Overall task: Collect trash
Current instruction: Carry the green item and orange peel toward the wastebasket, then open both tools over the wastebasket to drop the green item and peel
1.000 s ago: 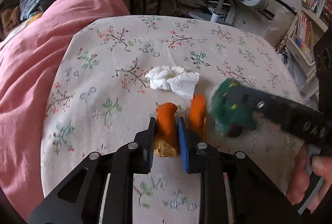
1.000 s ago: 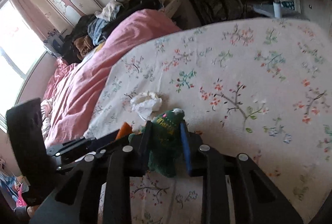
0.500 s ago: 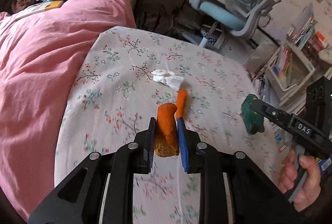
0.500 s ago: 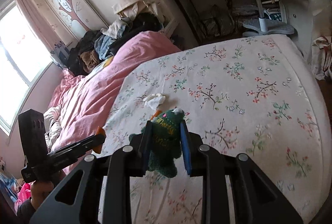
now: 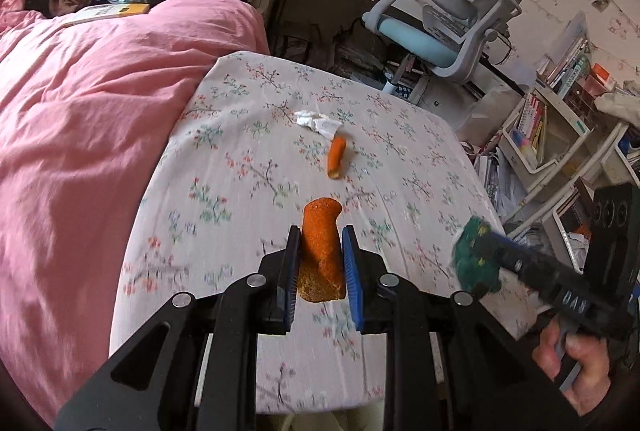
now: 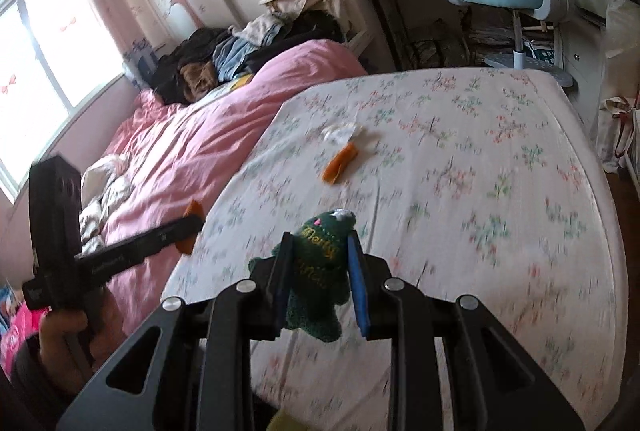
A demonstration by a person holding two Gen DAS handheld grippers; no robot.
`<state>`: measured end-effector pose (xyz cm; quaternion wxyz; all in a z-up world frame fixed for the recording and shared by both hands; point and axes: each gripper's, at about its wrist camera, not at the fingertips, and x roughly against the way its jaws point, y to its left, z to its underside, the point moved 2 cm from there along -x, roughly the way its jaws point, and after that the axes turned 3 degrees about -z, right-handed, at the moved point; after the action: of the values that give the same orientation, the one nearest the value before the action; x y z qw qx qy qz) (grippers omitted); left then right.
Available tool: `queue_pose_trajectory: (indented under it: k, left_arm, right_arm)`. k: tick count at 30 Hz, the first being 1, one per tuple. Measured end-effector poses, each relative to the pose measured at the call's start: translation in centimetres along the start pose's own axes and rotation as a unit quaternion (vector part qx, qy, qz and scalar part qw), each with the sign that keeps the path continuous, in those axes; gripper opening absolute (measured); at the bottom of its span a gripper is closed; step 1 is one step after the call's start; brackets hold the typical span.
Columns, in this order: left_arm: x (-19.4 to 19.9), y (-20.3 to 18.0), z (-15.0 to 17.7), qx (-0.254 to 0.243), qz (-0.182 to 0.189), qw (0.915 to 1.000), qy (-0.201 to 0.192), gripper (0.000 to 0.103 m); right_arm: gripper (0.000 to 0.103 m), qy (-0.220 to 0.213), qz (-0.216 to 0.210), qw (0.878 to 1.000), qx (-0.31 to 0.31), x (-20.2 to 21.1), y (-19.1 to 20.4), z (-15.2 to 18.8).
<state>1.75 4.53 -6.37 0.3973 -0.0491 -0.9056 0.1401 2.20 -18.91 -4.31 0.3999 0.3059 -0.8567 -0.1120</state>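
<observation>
1. Bed (image 5: 248,167), w/ floral sheet: a second ago it filled both wrist views from close up; now it is seen from higher and further back, w/ its far edge, the pink duvet (image 5: 100,119) to the left and the office chair (image 5: 452,27) beyond all in view. Both hand-held grippers have been lifted and drawn back from the sheet.
2. Left hand-held gripper (image 5: 320,259): clamped on an orange peel piece (image 5: 322,251), pads pressed on both sides; grip unchanged over the last second. The piece is carried clear of the sheet.
3. Right hand-held gripper (image 6: 318,267): clamped on a green knitted item (image 6: 320,271) w/ yellow lettering; grip likewise unchanged. It is seen in the left wrist view at lower right, beside the bed edge, green item (image 5: 476,259) at its tip.
4. Left behind, well ahead of both hand-held grippers: a second orange peel piece (image 5: 337,157) flat on the sheet, and just beyond it a crumpled white tissue (image 5: 316,122), nearly touching it.
5. Meaning for task (judgement): two items picked up, approx. half collected; a drop-off is prob. next, but no bin can be made out. Two items remain to be fetched on a return pass.
</observation>
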Motion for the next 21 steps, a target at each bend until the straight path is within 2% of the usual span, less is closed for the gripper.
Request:
queue_pose_trajectory:
  k: [7,16,20,21]
  left_arm:
    - [2.4,-0.7,2.9,-0.009,0.004,0.9999,-0.004,0.02]
    - [3.5,-1.5,4.8,-0.021,0.008,0.9997,-0.002,0.02]
    - [3.7,-1.7,5.5,-0.024,0.009,0.9997,0.002,0.02]
    - [3.8,-1.8,5.7,-0.025,0.009,0.9996,0.003,0.02]
  right_arm:
    - [0.027,0.024,-0.009,1.0,0.001,1.4,1.3,5.3]
    - [0.027,0.058,-0.013,0.998,0.003,2.3,2.3,9.4]
    - [0.028,0.088,-0.018,0.996,0.014,2.3,3.2,12.0]
    - [0.032,0.097,-0.015,0.995,0.019,2.2,3.5,12.5]
